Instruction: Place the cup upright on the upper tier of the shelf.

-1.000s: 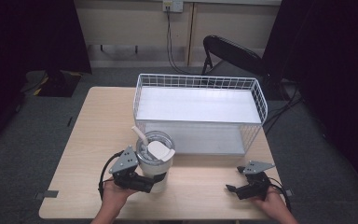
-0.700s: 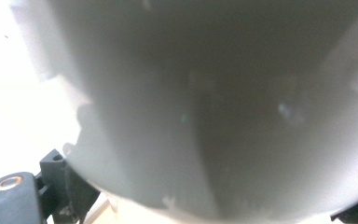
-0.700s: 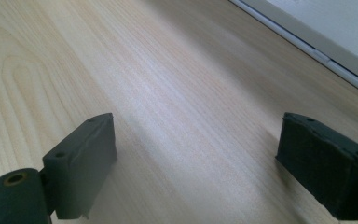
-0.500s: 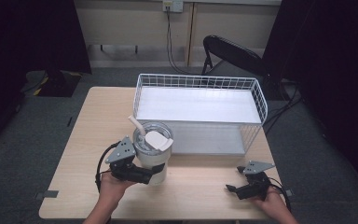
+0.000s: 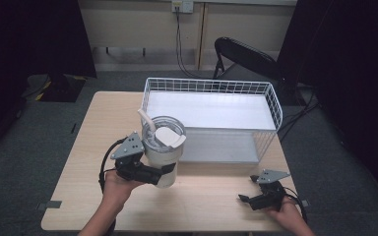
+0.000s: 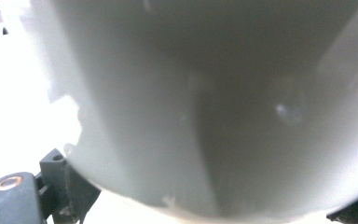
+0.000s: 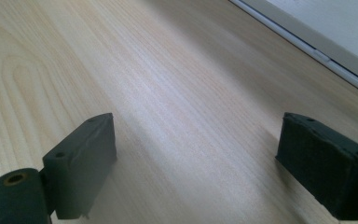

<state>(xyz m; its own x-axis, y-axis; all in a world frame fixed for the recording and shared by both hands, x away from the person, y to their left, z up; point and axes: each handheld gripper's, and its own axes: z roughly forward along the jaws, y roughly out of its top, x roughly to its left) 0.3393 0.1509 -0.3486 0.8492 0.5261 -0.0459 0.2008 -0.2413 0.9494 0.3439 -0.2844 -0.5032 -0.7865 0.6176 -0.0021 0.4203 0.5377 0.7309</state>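
Near the wire basket, the left gripper clamps a pale, upright tumbler with clear lid and white straw.

No readable txt, labels, brands or nos. anywhere, incl. on the tumbler.
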